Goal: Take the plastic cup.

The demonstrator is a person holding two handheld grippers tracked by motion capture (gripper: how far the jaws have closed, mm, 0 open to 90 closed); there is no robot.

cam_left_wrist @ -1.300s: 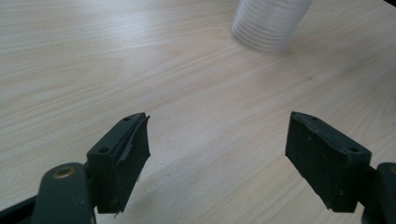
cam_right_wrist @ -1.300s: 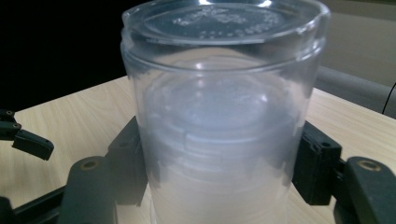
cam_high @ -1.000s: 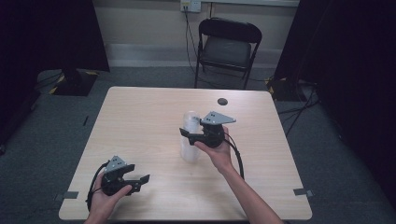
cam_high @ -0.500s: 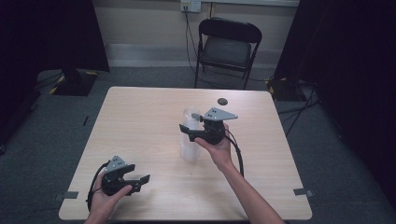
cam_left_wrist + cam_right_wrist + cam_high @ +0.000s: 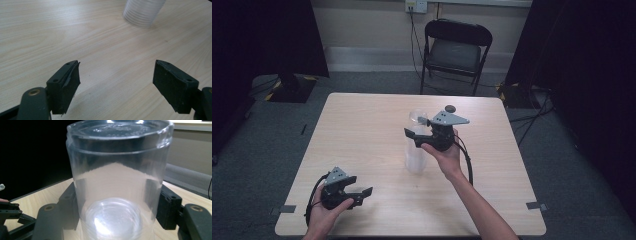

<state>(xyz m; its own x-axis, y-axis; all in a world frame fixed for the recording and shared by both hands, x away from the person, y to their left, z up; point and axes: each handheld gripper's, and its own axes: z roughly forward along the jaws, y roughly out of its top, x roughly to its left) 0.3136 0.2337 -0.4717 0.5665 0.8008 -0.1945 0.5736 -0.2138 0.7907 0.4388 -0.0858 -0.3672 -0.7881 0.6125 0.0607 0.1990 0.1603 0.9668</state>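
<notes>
Little has shifted since a second ago: my right tool (image 5: 418, 136) sits at the clear plastic jar (image 5: 416, 150) as before, its jaws edged slightly closer around it, and my left tool (image 5: 362, 192) has not moved. From the right gripper view, the jar (image 5: 117, 182) stands upright between the two black jaws, which hug its sides (I cannot quite tell whether the pads press on the wall or just meet it). It rests near the middle of the worktop (image 5: 362, 130), mouth open upward. My left tool (image 5: 116, 80) hovers low over the near left part of the wood, jaws spread wide with nothing between them, the jar's ribbed base (image 5: 142, 12) well ahead of it.
</notes>
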